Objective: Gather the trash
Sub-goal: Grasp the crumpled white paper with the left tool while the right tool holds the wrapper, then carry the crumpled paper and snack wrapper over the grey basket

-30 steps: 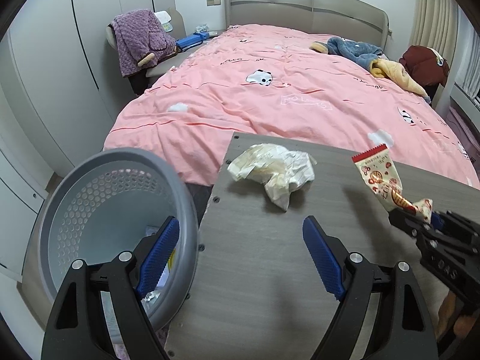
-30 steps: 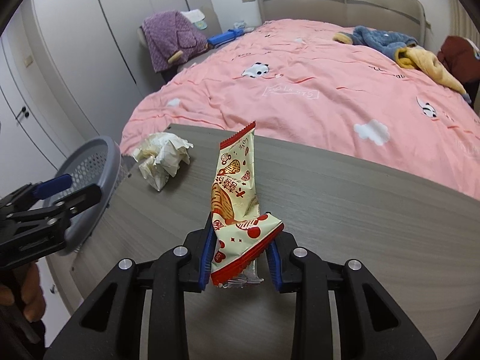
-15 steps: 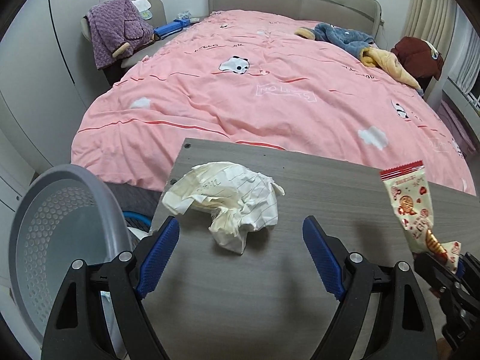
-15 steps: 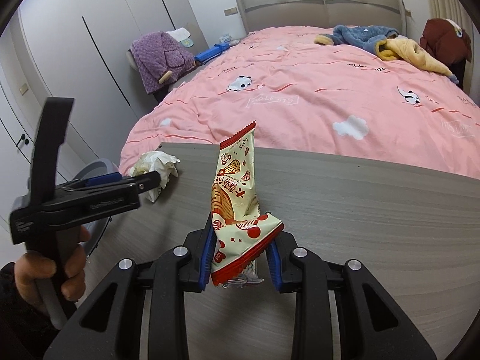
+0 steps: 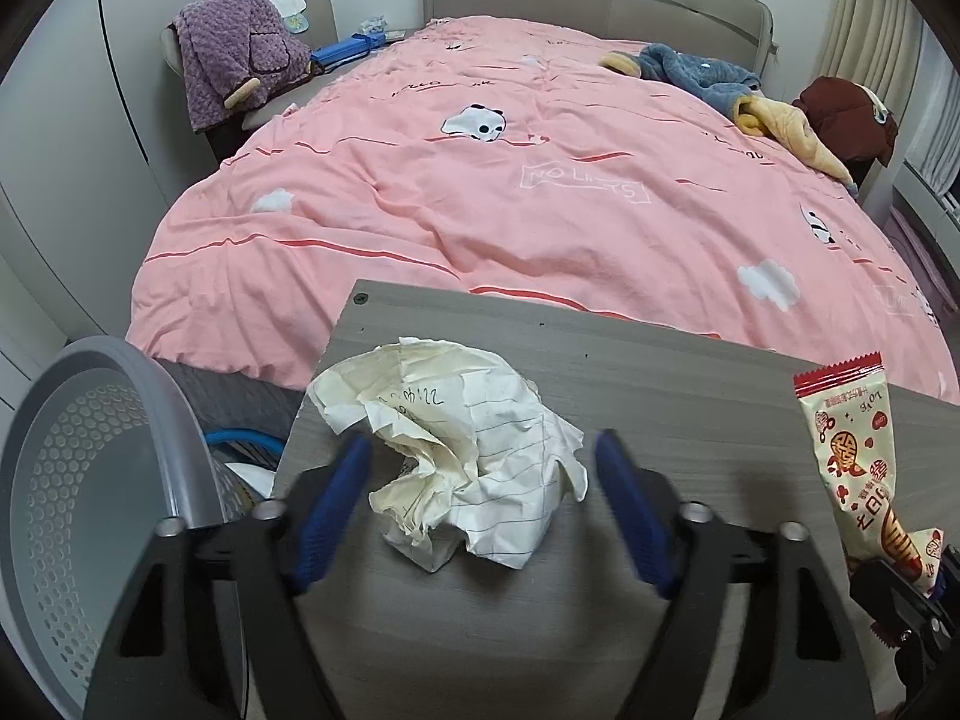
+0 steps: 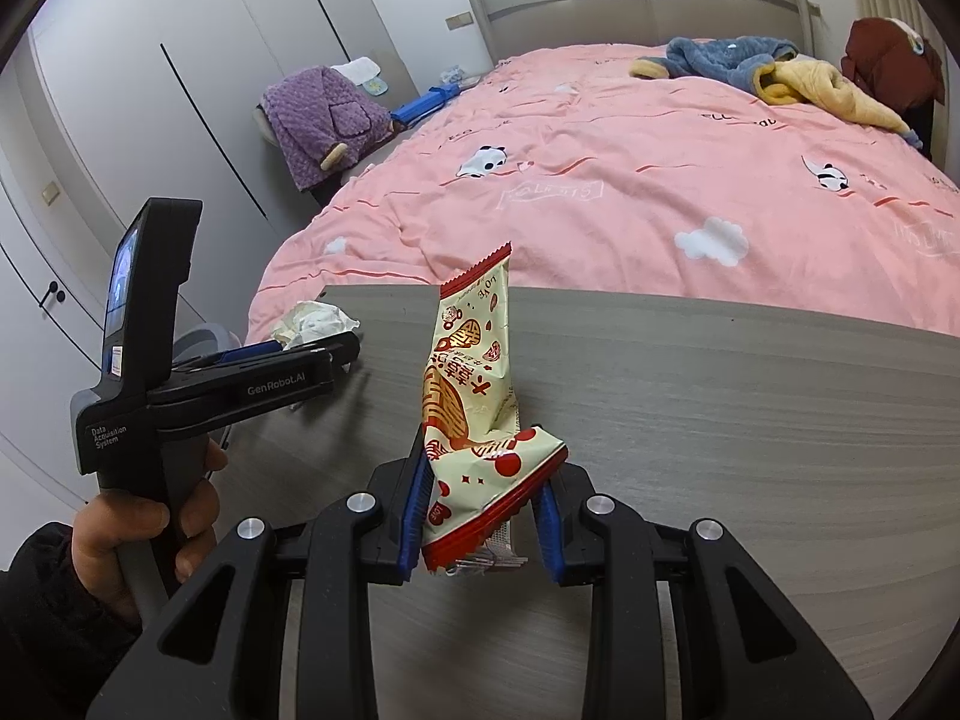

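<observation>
A crumpled sheet of lined paper (image 5: 462,450) lies on the grey wooden table (image 5: 660,384) near its left corner. My left gripper (image 5: 483,483) is open, with one blue finger on each side of the paper. The paper also shows in the right wrist view (image 6: 315,321), partly hidden by the left gripper (image 6: 342,351). My right gripper (image 6: 483,504) is shut on a cream and red snack wrapper (image 6: 474,372) and holds it upright over the table. The wrapper also shows in the left wrist view (image 5: 852,462).
A grey perforated waste basket (image 5: 66,480) stands left of the table, below its edge. A bed with a pink quilt (image 5: 510,192) lies beyond the table. A chair with a purple garment (image 5: 234,54) stands by the wardrobe at the back left.
My left gripper has moved right and forward from over the basket to the crumpled paper, and its fingers now straddle it, a little closer together. My right gripper still holds the wrapper.
</observation>
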`<state>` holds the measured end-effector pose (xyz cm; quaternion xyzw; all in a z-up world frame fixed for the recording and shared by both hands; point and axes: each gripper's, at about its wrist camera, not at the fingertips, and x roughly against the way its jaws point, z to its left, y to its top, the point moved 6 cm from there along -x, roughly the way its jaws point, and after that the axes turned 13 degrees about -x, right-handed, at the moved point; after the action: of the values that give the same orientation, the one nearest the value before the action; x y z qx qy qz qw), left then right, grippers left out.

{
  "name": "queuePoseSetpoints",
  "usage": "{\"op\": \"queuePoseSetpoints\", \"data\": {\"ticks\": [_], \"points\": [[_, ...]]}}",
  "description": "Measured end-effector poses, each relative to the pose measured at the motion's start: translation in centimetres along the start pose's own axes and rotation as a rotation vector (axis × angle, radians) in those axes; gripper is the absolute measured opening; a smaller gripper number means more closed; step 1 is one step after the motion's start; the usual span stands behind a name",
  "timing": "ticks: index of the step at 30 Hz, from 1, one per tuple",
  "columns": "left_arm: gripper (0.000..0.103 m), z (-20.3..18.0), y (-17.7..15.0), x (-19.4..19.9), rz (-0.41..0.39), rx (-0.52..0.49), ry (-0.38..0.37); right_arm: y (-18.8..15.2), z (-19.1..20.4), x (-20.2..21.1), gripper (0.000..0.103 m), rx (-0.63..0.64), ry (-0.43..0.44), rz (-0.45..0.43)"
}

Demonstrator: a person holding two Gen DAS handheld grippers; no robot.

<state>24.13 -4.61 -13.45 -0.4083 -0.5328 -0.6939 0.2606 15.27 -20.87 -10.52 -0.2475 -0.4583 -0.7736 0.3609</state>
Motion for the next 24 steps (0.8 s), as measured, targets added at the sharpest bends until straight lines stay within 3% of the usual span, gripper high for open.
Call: {"op": "queuePoseSetpoints", "data": {"ticks": [1, 4, 14, 24], "points": [[0.052, 0.0, -0.1, -0.1, 0.006, 0.000, -0.007, 0.0, 0.0, 0.0, 0.030, 0.000, 0.000, 0.001], [0.048, 0.0, -0.2, 0.1, 0.002, 0.001, -0.012, 0.1, 0.0, 0.0, 0.030, -0.001, 0.000, 0.000], [0.047, -0.1, -2.4, 4.4, -0.050, -0.018, -0.009, -0.5, 0.8, 0.1, 0.030, 0.000, -0.005, 0.006], [0.047, 2.5, -4.3, 10.3, -0.137, 0.005, -0.010, -1.9, 4.4, 0.8, 0.030, 0.047, 0.012, 0.008]]}}
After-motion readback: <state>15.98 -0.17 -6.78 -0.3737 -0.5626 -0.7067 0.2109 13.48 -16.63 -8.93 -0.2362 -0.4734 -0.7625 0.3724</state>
